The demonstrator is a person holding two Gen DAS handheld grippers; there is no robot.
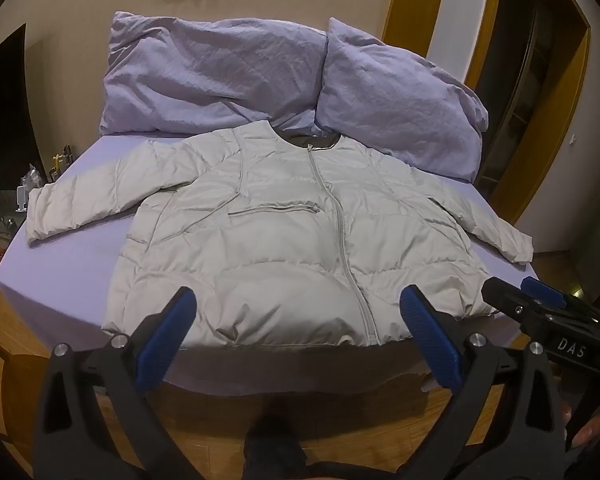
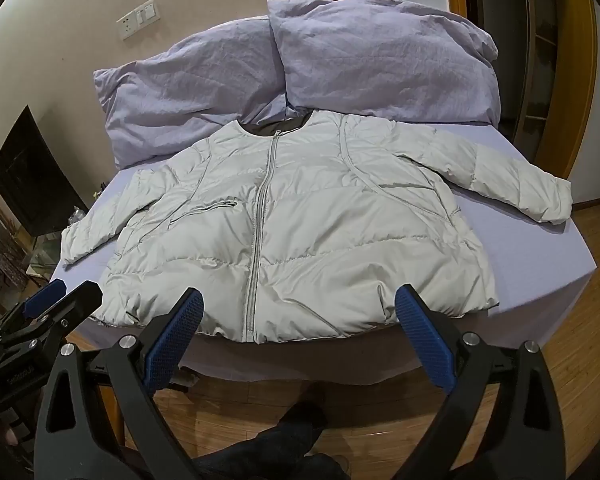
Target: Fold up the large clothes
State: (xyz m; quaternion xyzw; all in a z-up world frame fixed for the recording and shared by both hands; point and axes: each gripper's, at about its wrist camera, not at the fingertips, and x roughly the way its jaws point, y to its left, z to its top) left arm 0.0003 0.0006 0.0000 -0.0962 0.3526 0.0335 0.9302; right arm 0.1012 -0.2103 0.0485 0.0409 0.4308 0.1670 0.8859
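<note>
Lilac sheet covers the bed (image 1: 60, 272), with two lilac pillows (image 1: 204, 76) propped against the wall at its head. Flat on the bed, front up and zipped, lies the pale grey puffer jacket (image 1: 284, 240), sleeves spread out to both sides. Left gripper (image 1: 296, 316) and right gripper (image 2: 298, 312) hang over its hem, both wide and holding nothing.
</note>
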